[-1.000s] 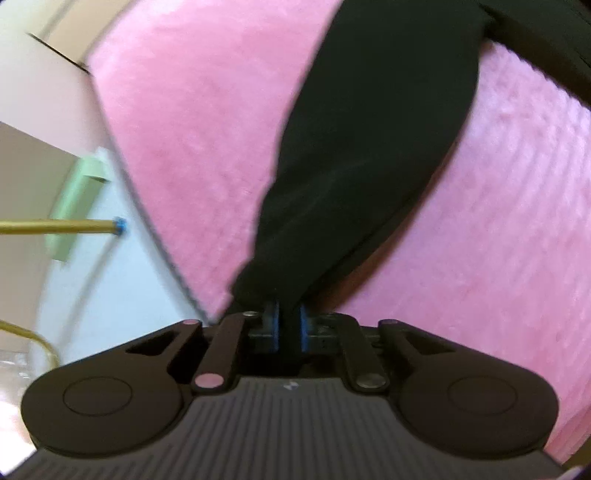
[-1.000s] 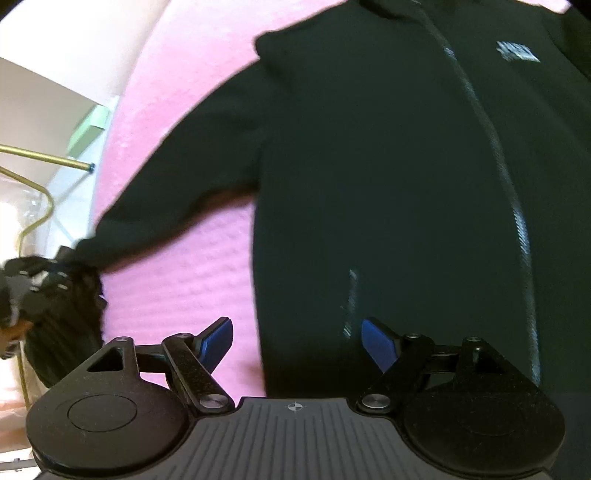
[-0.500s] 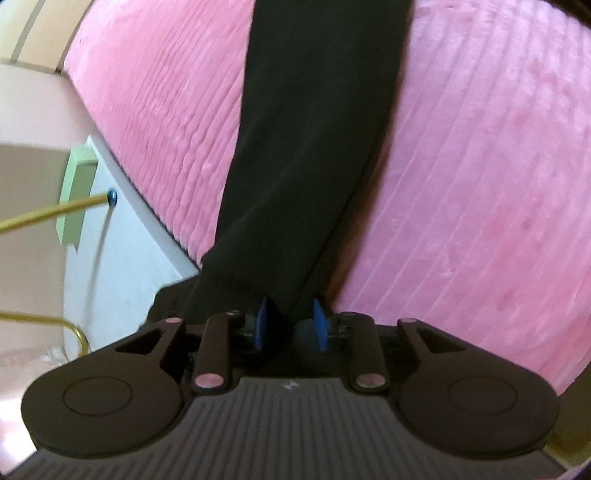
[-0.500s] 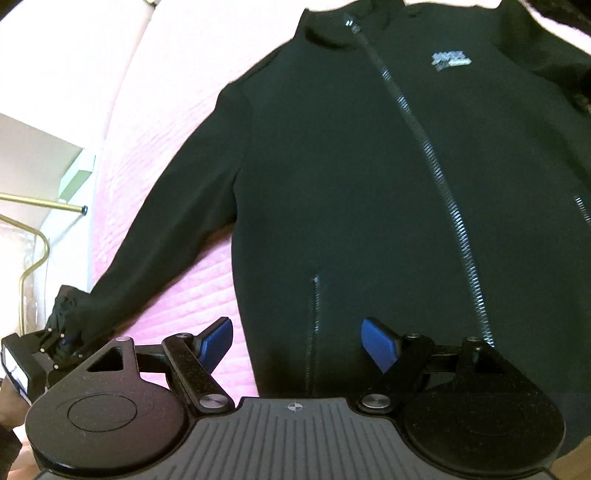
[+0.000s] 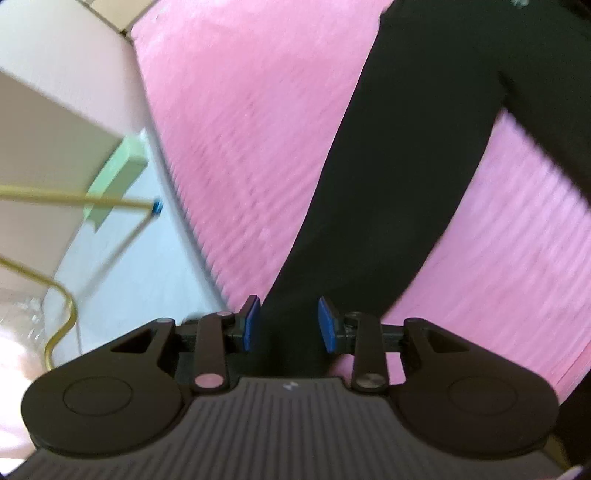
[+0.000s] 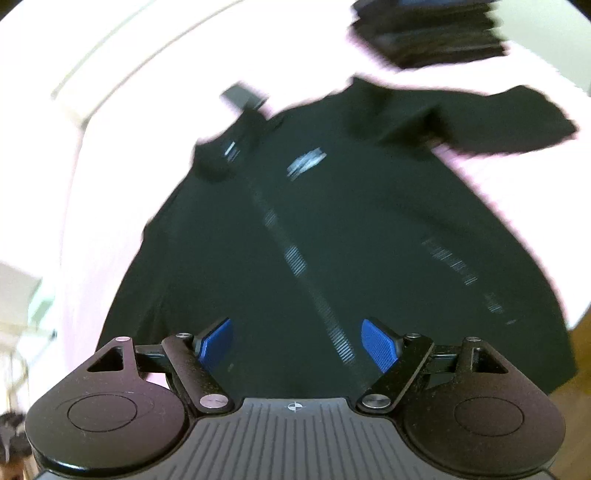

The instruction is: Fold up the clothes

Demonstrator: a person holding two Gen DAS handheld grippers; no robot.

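Observation:
A black zip-up jacket [image 6: 332, 229] lies spread face up on a pink ribbed blanket [image 5: 258, 122], its zipper running down the middle and a small white logo on the chest. One sleeve [image 5: 388, 192] stretches across the blanket toward my left gripper [image 5: 289, 324], which is open, its blue pads apart on either side of the cuff end. My right gripper [image 6: 298, 343] hovers open above the jacket's lower front, nothing between its blue pads. The far sleeve [image 6: 517, 118] bends out to the right.
A stack of folded dark clothes [image 6: 428, 33] sits at the blanket's far right. Left of the blanket's edge are a pale floor [image 5: 122, 266], a gold metal rack rod [image 5: 74, 197] with a blue tip, and a green block [image 5: 114, 177].
My left gripper, shut on the sleeve cuff before, has opened and released it. The right gripper swung up and over the jacket body, staying open.

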